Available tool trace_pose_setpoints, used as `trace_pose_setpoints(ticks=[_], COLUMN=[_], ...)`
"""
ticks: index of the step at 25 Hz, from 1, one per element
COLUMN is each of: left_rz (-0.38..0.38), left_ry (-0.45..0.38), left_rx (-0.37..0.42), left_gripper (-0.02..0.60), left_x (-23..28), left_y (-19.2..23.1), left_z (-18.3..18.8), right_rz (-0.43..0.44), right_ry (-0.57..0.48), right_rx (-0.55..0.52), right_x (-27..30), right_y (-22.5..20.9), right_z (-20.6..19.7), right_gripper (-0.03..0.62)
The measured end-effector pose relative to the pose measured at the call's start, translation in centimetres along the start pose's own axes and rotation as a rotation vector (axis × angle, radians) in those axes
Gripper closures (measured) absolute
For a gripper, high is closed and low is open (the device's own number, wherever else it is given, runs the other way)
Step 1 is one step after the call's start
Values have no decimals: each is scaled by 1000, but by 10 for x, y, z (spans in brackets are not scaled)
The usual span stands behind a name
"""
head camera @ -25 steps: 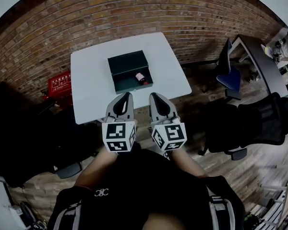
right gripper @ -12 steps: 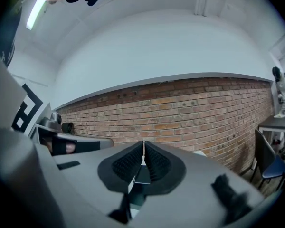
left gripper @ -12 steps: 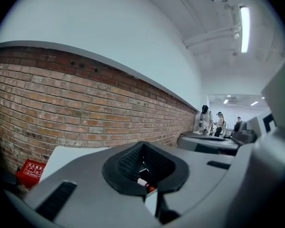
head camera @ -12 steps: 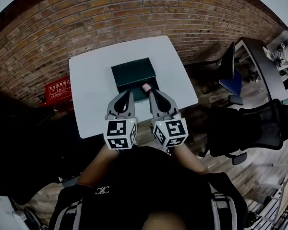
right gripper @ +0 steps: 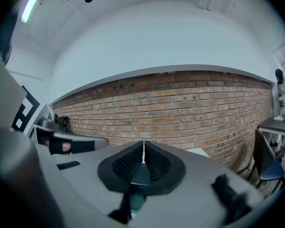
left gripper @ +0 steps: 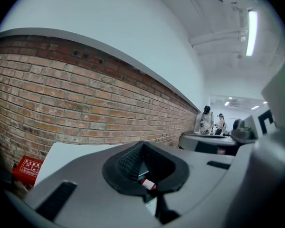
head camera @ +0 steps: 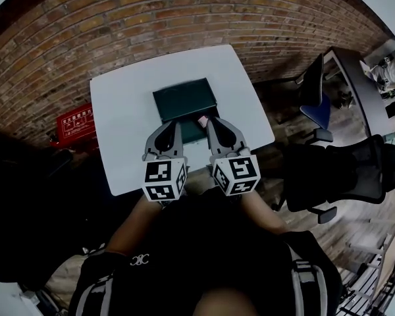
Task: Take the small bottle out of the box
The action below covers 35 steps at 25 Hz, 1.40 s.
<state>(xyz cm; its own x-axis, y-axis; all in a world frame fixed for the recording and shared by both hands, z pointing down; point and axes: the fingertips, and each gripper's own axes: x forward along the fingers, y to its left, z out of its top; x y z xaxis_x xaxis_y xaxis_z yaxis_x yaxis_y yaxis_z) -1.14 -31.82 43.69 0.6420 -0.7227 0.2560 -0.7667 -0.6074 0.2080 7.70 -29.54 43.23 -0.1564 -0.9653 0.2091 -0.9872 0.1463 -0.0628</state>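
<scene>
The person is standing at the near edge of a white rectangular table (head camera: 122, 110), holding both tools out side by side over its front half. On it a dark green box (head camera: 184, 97) is sitting open, its hinged lid leaning back toward the brick wall (head camera: 118, 31), so the inside is facing the person and can be reached from above.

The small bottle with a pale body and a red end (head camera: 202, 120) is lying on its side in the box, toward the front right. It is showing just beside the tip of the right gripper (head camera: 211, 122), which seems to be why that tool is leading on that side.

Neither tool is gripping anything. The left gripper (head camera: 176, 126) is hanging over the near left part of the box with its ribbed pads meeting at the tips; the bottle is only showing through the hollow behind them. The right one's pads are likewise pressed together, with only a hairline slit between them.

I judge the approach to be under way and the grasp not yet begun: the right jaws would need to part before dropping around the bottle. A red case with white lettering (head camera: 72, 119) is sitting on the floor to the left, well apart.
</scene>
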Motion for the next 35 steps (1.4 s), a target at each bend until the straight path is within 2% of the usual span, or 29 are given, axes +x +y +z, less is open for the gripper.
trace_pose_setpoints(ticks=[9, 14, 23, 28, 35], left_rz=[107, 146, 221, 277, 351], left_ry=[15, 19, 37, 47, 59], left_rx=[-3, 0, -9, -17, -69], left_gripper=[571, 571, 571, 571, 571], left_x=[11, 28, 48, 44, 30], left_y=[25, 18, 8, 11, 25], left_z=[-8, -3, -2, -5, -15], right_rz=[47, 81, 160, 203, 239], right_ry=[27, 96, 288, 398, 541], right_rx=[-10, -23, -77, -100, -107], right_x=[26, 39, 71, 82, 98], right_y=[-15, -39, -67, -69, -66], right_z=[-7, -23, -86, -127, -184], right_gripper=[562, 562, 562, 561, 546])
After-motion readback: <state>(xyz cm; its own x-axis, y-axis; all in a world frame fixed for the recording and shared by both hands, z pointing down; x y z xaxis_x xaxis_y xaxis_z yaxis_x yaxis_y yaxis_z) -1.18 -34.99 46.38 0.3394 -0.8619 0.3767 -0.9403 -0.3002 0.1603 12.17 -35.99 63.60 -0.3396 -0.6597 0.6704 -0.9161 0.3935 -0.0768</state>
